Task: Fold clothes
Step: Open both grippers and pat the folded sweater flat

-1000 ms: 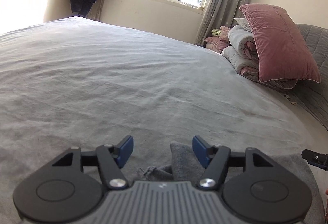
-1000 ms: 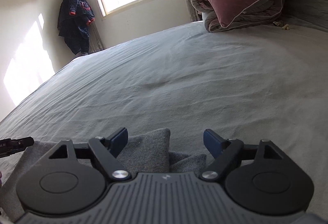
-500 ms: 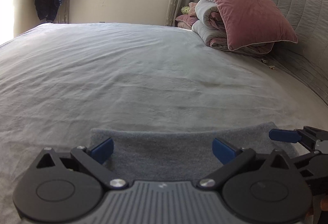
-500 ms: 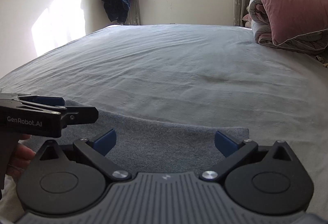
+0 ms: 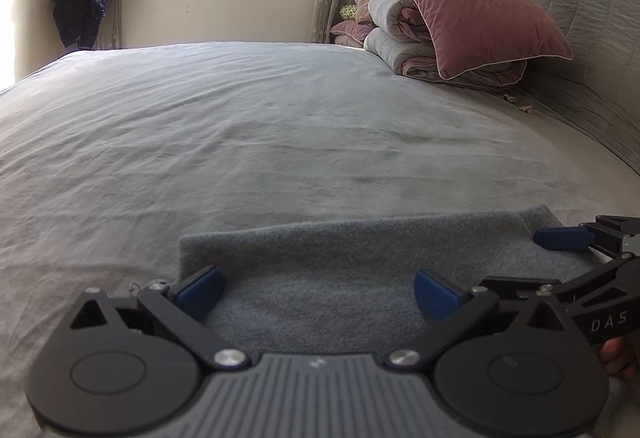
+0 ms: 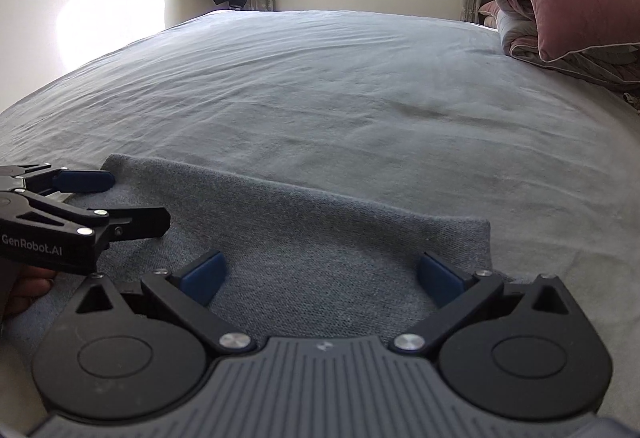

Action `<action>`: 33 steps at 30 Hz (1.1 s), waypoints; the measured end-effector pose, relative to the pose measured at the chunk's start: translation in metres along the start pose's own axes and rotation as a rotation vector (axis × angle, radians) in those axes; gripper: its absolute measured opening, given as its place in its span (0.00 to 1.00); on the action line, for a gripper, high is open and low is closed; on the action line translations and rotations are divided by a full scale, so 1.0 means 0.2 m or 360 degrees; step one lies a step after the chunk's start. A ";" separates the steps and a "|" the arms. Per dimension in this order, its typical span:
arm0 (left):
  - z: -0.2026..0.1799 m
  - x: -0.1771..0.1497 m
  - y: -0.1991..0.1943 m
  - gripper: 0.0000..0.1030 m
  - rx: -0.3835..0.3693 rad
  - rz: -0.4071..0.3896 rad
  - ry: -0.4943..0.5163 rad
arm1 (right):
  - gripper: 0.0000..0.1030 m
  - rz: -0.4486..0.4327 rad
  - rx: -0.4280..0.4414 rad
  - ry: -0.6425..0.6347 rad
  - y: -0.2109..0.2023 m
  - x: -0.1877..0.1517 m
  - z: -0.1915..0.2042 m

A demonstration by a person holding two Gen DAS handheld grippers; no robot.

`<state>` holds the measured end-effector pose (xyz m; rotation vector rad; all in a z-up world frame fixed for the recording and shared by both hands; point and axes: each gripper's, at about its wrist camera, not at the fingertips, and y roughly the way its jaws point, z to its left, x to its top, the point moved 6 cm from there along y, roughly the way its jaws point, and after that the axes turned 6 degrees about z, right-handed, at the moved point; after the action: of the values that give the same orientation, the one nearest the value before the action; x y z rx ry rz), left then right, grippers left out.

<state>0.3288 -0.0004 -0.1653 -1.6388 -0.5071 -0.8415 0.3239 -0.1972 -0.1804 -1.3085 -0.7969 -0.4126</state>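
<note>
A grey garment lies flat and folded at the bottom of the frame on the bed; left tongs and right tongs are both spread, empty; further folds may remain.

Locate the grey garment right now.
The grey garment lies flat on the bed near its front edge, under both open grippers, far from the pink pillow.

Left gripper: jaws spread wide, nothing pinched between the blue pads, pointing down and forward at the near edge of the bed. Right gripper: jaws equally wide, free, just beside the left, same tilt. A hand grips the left handle.
</note>
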 end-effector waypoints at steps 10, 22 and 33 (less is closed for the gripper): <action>0.24 -0.05 -0.06 1.00 0.0078 0.0059 -0.0145 | 1.00 -0.0037 0.0012 0.0001 -0.08 -0.03 -0.12; 0.14 0.01 -0.35 1.00 0.0008 -0.0052 -0.0012 | 1.00 -0.0116 0.0015 -0.0061 -0.31 0.00 -0.03; -0.09 -0.18 -0.30 1.00 -0.0018 0.0118 0.0224 | 1.00 0.0110 -0.0011 -0.0110 -0.24 -0.10 0.18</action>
<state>0.2577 0.0000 -0.1524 -1.5858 -0.3418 -0.8988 0.2665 -0.1781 -0.1596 -1.3586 -0.8063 -0.3167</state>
